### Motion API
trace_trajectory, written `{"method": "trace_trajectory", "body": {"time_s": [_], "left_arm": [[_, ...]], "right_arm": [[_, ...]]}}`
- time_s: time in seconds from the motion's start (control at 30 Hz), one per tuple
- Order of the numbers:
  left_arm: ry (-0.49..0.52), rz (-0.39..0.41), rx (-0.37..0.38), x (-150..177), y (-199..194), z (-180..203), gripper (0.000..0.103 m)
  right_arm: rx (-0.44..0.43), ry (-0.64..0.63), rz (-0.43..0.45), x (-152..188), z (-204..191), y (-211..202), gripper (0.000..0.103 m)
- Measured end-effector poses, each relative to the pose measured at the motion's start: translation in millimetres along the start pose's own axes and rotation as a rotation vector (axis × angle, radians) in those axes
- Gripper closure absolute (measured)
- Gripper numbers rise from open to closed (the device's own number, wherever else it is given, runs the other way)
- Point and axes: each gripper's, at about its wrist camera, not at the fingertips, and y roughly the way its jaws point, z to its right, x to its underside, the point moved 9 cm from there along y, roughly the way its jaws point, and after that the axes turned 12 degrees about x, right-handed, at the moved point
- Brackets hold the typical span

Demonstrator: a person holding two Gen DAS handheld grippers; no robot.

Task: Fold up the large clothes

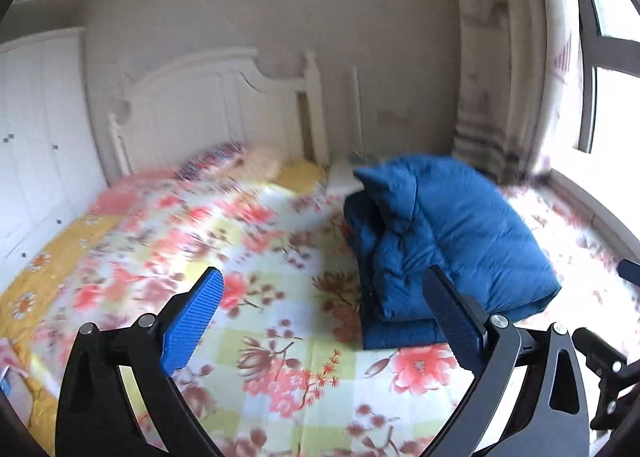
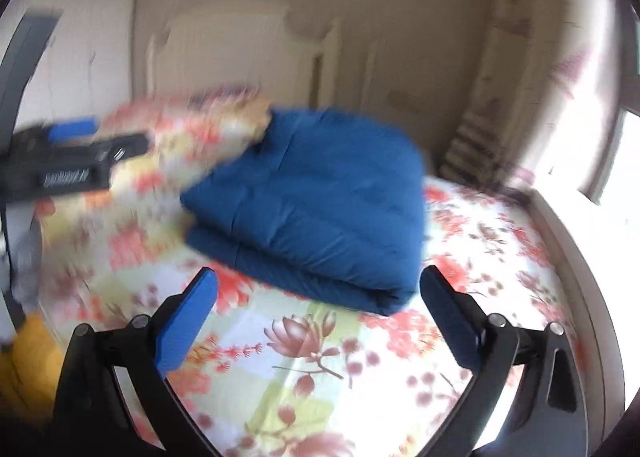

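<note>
Blue padded jacket lies folded into a thick bundle on the bed, on the side nearer the window. The bed carries a sheet with red and pink flowers on pale yellow and white squares. Behind the jacket stands the white headboard, and a pillow rests at the head of the bed, though it is blurred.

The left claw is spread wide and holds nothing; its blue pads hang above the sheet, just beside the near left edge of the jacket. The right claw is also spread wide and holds nothing, and the near folded edge of the jacket lies just in front of its fingertips. In the right wrist view the left claw shows at the left edge, blurred. A striped curtain hangs beside the window. White cupboard doors stand at the far left.
</note>
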Motion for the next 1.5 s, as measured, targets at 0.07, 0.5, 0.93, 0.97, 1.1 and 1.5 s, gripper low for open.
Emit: {"method": "trace_trajectory", "body": {"time_s": [0.07,0.5,0.93,0.97,1.1,1.5], "left_arm": [[-0.002,0.011,0.028,-4.5,-17.1,11.1,0.006],[0.057,0.084,0.098,-17.5,-84.9,63.3,0.006],[0.047,0.113,0.099,-24.7,-98.3,58.5,0.006],[0.047,0.113,0.098,-24.8,-98.8,58.7,0.006],[0.050,0.115,0.098,-25.3,-100.1,58.4,0.006],[0.048,0.117,0.100,-25.7,-101.1,58.8,0.006]], "right_arm": [[0.016,0.026,0.009,-8.6,11.6,-18.9,0.003],[0.069,0.109,0.090,-40.2,44.2,-107.6,0.003],[0.106,0.161,0.099,-58.5,61.7,-118.2,0.003],[0.109,0.161,0.101,-59.2,62.2,-118.9,0.003],[0.111,0.160,0.106,-61.5,63.1,-120.9,0.003],[0.117,0.160,0.113,-63.5,65.8,-126.3,0.003]]}}
